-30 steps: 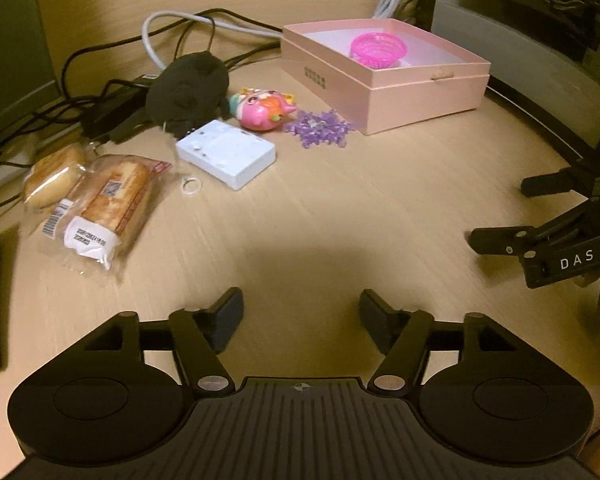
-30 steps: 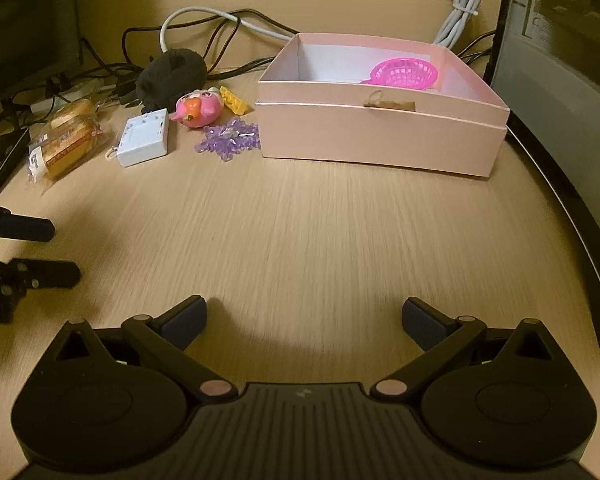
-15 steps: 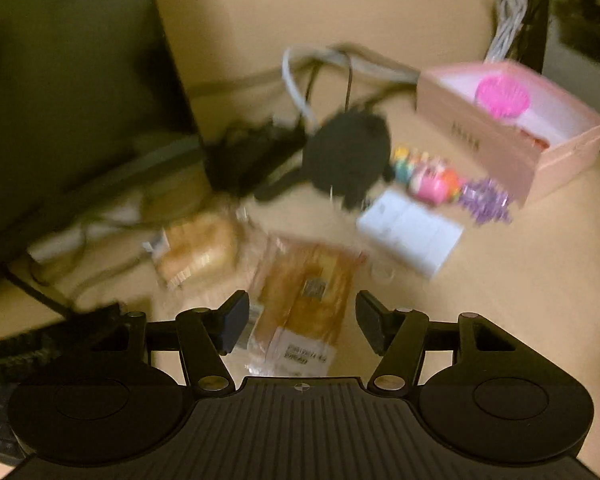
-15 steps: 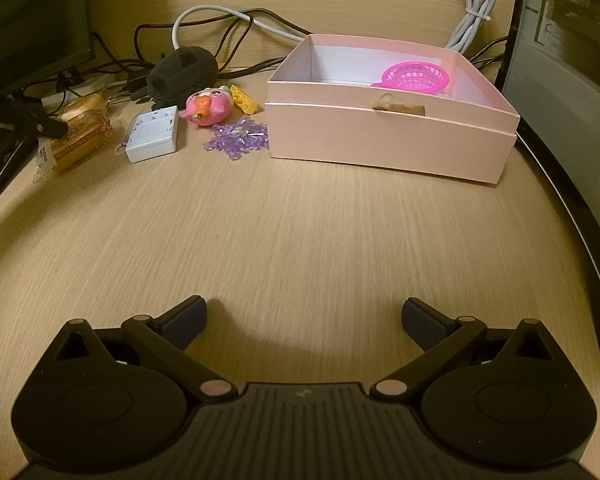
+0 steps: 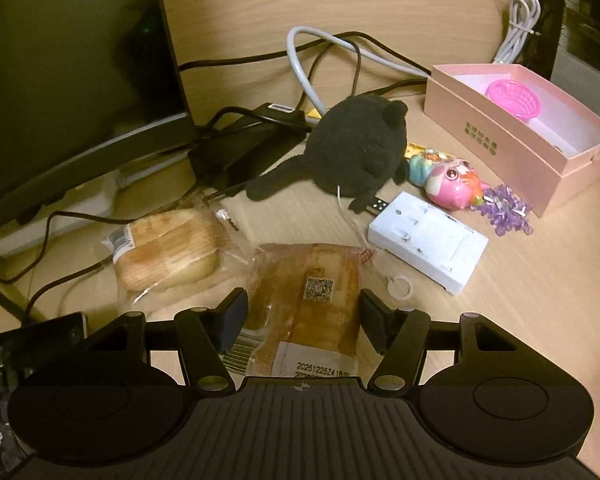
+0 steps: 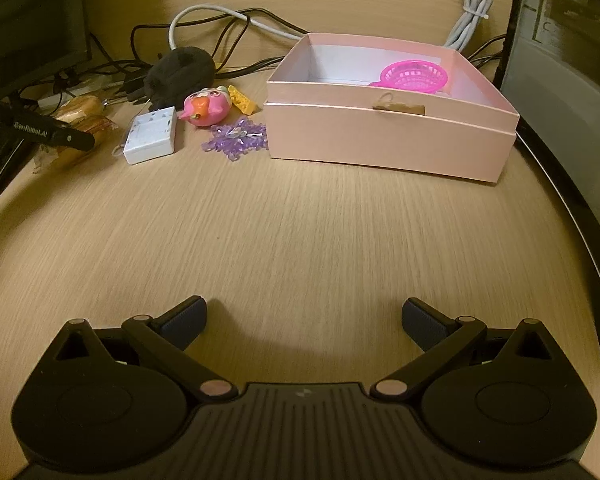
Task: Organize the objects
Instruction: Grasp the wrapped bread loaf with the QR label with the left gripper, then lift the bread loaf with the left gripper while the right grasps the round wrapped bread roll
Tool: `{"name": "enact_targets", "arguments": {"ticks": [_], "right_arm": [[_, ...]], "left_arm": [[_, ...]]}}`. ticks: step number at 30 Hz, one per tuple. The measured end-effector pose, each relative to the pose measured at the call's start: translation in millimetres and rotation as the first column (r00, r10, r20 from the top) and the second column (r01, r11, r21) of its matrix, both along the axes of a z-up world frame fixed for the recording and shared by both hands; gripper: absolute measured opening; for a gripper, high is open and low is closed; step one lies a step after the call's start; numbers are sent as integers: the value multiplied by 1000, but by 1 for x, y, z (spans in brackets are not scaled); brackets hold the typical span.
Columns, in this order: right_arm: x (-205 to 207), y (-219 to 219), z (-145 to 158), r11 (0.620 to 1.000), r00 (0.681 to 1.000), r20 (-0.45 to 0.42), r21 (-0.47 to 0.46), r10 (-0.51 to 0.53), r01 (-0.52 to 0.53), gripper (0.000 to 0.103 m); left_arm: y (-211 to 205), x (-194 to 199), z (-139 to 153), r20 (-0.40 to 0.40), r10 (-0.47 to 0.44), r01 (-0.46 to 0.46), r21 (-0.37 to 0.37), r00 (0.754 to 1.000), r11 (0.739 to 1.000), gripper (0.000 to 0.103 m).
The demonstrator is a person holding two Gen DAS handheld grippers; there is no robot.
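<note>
Left gripper lining up on a wrapped bread packet.

The bread packet point(image 5: 306, 304) lies low centre between the spread, untouching jaws of the left gripper point(image 5: 303, 322); next it likely must close, then carry to the pink box point(image 5: 516, 136), upper right. The right gripper point(image 6: 304, 322) hangs open, empty.

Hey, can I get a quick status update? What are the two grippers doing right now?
Left gripper open, straddling wrapped bread. Right gripper open, empty, over bare desk. Pink box holds one basket. Nothing blocking.

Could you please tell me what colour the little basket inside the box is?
Bright pink basket, clearest in the right wrist view.
</note>
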State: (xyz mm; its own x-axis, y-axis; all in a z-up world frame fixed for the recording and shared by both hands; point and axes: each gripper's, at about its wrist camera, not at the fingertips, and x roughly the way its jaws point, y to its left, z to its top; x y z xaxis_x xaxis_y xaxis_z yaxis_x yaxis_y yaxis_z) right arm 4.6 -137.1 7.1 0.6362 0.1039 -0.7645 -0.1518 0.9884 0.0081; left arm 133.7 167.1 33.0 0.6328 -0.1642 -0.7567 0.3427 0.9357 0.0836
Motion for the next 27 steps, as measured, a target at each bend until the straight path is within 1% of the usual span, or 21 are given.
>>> {"name": "enact_targets", "arguments": {"ticks": [4, 7, 11, 13, 15, 16, 17, 19, 20, 22, 25, 27], "right_arm": [[3, 6, 0, 1000, 1000, -9, -2, -13, 13, 103], [6, 9, 0, 1000, 1000, -16, -5, -4, 4, 103], [8, 13, 1, 1000, 1000, -25, -5, -4, 4, 103], [7, 14, 0, 1000, 1000, -22, -5, -8, 8, 103], [7, 14, 0, 1000, 1000, -23, -5, -12, 12, 103], [7, 15, 0, 1000, 1000, -25, -4, -13, 12, 103], [8, 15, 0, 1000, 999, -29, -4, -14, 14, 103], [9, 15, 1, 1000, 999, -38, -1, -18, 18, 103], [9, 15, 2, 1000, 999, -40, 0, -21, 21, 103], [12, 17, 4, 1000, 999, -33, 3, -28, 28, 103], [22, 27, 11, 1000, 1000, -4, 18, -17, 18, 103], [33, 40, 17, 1000, 1000, 17, 30, 8, -9, 103]], "left_arm": [[-1, 3, -3, -10, 2, -2, 9, 1000, 1000, 65], [-1, 6, -5, -27, 4, -4, 9, 1000, 1000, 66], [3, 12, -7, -67, 35, -36, -12, 997, 999, 70], [5, 15, -9, -86, 52, -54, -24, 995, 998, 71], [7, 15, -8, -88, 62, -66, -34, 994, 997, 69], [8, 14, -8, -84, 70, -73, -34, 994, 997, 66], [8, 11, -6, -78, 78, -81, -37, 994, 996, 60], [9, 3, -2, -63, 94, -97, -49, 994, 994, 56], [10, -3, 0, -65, 105, -109, -62, 992, 992, 56], [16, -16, 6, -73, 129, -137, -115, 989, 984, 56], [30, -44, 17, -80, 181, -194, -208, 980, 959, 55], [40, -64, 25, -78, 220, -233, -260, 972, 937, 55]]}}
